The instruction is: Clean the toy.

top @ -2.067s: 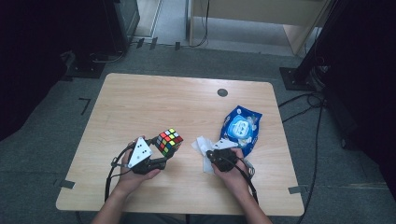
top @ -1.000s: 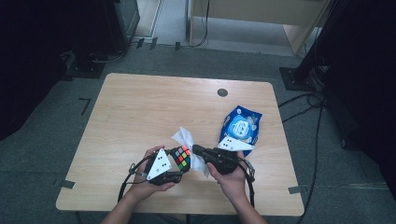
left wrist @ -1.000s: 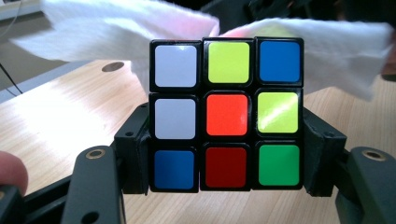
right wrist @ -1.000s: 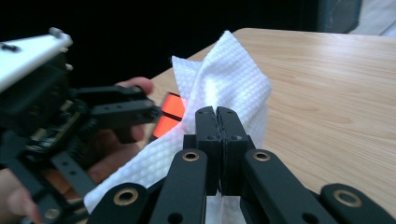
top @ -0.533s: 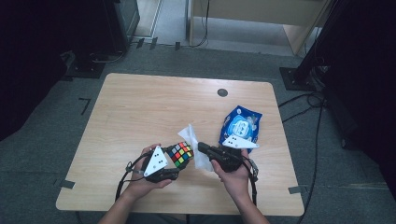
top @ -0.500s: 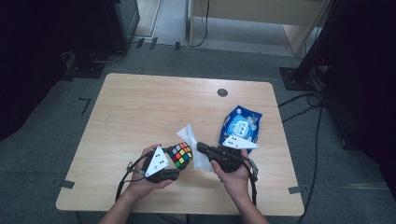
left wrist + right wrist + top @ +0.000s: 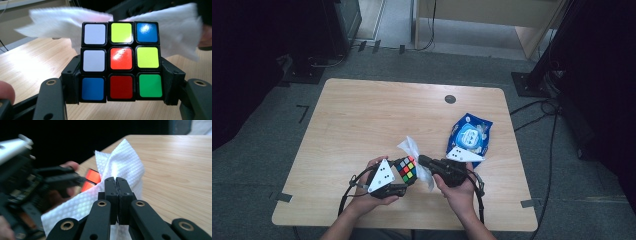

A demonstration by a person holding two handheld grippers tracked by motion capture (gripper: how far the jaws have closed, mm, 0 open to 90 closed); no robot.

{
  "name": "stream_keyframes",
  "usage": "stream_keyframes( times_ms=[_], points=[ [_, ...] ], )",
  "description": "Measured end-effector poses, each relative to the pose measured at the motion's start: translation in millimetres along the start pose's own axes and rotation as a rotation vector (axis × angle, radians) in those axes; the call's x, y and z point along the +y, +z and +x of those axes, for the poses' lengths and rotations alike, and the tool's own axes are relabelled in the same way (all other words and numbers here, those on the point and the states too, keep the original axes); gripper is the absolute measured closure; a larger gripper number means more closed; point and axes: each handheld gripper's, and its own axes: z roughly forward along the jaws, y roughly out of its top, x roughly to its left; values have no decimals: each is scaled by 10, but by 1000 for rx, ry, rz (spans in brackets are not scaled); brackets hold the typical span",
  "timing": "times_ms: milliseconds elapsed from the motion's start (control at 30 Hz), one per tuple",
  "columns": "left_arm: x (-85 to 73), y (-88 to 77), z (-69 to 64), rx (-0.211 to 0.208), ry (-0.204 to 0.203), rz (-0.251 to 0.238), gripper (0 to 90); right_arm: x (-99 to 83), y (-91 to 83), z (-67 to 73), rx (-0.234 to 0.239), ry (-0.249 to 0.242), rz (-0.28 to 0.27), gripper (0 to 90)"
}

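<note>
High view, lower centre: left claw (image 7: 404, 176) lifts the cube (image 7: 405, 169) off the bench (image 7: 362, 115) for wiping. Left gripper view: cube (image 7: 120, 61) clamped mid-frame, steadied. Right gripper view: right claw (image 7: 116, 185) pinches the wipe (image 7: 120, 167), pressing toward it.

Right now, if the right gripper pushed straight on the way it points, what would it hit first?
The right gripper, shut on the white wipe, points toward the puzzle cube in the left gripper. It would likely press the wipe against the cube first; depth is unclear.
</note>
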Motion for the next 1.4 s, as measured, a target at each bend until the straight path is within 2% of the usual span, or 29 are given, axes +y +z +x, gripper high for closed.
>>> stream_keyframes(
  times_ms=[33,200,367,433,500,600,700,800,933,1100,1400],
  points=[
    [2,-5,3,0,-3,-4,339,-15,3,-27,-18,2,7,897],
    [0,-28,39,5,-17,-17,339,-61,14,-133,-45,23,37,897],
    [-20,-31,72,16,-20,-13,339,-49,6,-129,-53,12,42,896],
    [-74,-3,69,41,15,13,339,-21,-23,-105,-34,4,24,895],
    [-133,38,63,51,21,47,340,22,-56,-54,-23,-10,0,894],
    [-161,80,34,35,26,55,339,77,-77,52,16,-22,-26,892],
    [-121,86,-20,20,38,39,339,82,-54,131,33,-42,-22,891],
    [-94,68,-44,15,52,32,339,48,-19,125,25,-40,-13,891],
    [-53,32,-34,9,43,12,339,-5,5,76,11,-24,-3,889],
    [-23,2,-36,13,53,8,339,-26,13,32,5,-11,-2,887],
    [40,-69,-2,22,47,-28,340,-101,30,-104,-70,-3,31,887]
  ],
)
